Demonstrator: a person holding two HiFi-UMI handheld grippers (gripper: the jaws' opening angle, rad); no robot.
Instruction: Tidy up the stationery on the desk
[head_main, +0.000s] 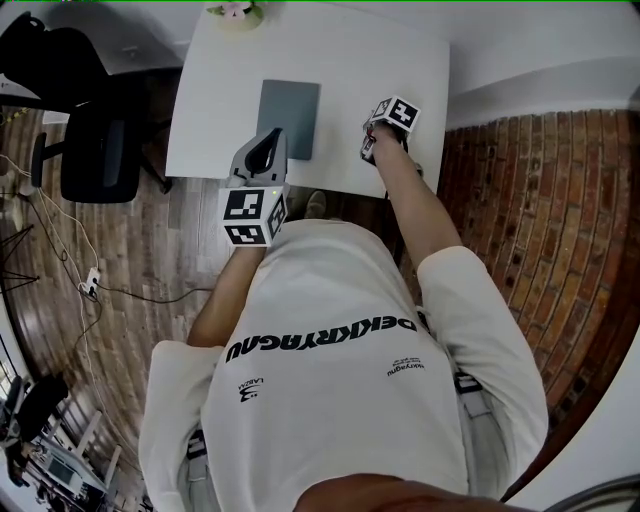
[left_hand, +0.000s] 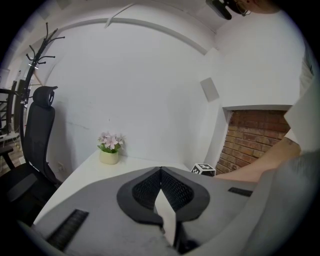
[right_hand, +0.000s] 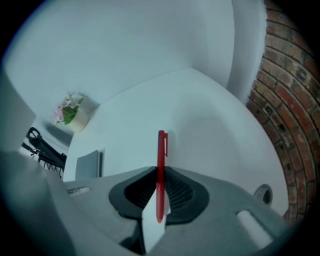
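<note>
My right gripper (right_hand: 159, 172) is shut on a red pen (right_hand: 161, 155). The pen stands up between the jaws, its clip end pointing out over the white desk (right_hand: 200, 115). In the head view this gripper (head_main: 370, 146) hovers over the desk's right side, and the pen does not show there. My left gripper (left_hand: 161, 171) is shut with nothing between its jaws. It hangs at the desk's near edge (head_main: 272, 140), just left of a grey notebook (head_main: 289, 118). The notebook (right_hand: 88, 165) lies flat, left of the right gripper.
A small pot of pink flowers (head_main: 238, 12) stands at the desk's far edge, by the wall (left_hand: 110, 149). A round cable hole (right_hand: 263, 193) sits near the desk's right side. A black office chair (head_main: 90, 150) stands to the left. A brick wall (head_main: 540, 220) runs along the right.
</note>
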